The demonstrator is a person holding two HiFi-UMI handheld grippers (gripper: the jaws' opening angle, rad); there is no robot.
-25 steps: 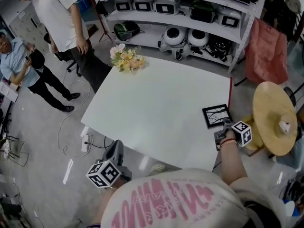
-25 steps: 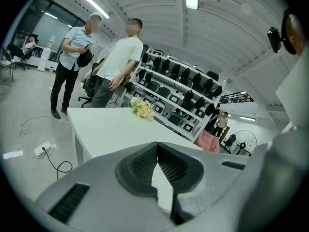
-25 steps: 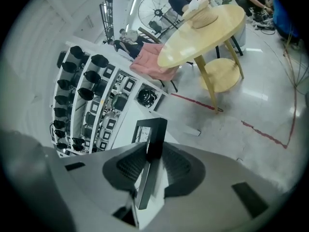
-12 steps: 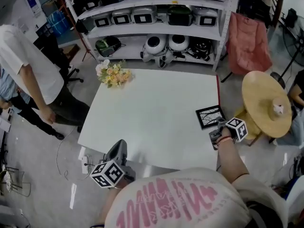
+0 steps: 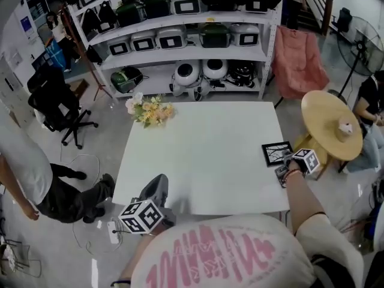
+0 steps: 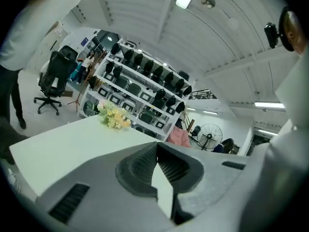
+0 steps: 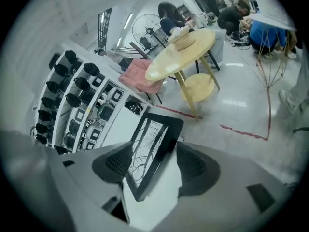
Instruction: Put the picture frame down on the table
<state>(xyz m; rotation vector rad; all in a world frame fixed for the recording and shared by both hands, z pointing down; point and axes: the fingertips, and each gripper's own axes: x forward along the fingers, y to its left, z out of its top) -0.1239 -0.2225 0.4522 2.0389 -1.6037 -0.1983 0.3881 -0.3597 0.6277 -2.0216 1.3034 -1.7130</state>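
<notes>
The picture frame, black with a branch drawing, sits at the right edge of the white table and overhangs it slightly. I cannot tell whether it rests on the top. My right gripper is shut on its near corner. In the right gripper view the picture frame stands tilted between the jaws, its glass face against the left pad. My left gripper hangs off the table's near left edge, over the floor. The left gripper is shut, pads meeting, with nothing in them.
A bunch of flowers lies at the table's far left corner. A round wooden table stands close on the right, with a pink-draped chair behind it. Shelves run along the back. An office chair and a person are at the left.
The head view has swung, so the table now sits more central. The person in white has walked toward the near left. Frame and right gripper keep the same relation; the left gripper stays put.
</notes>
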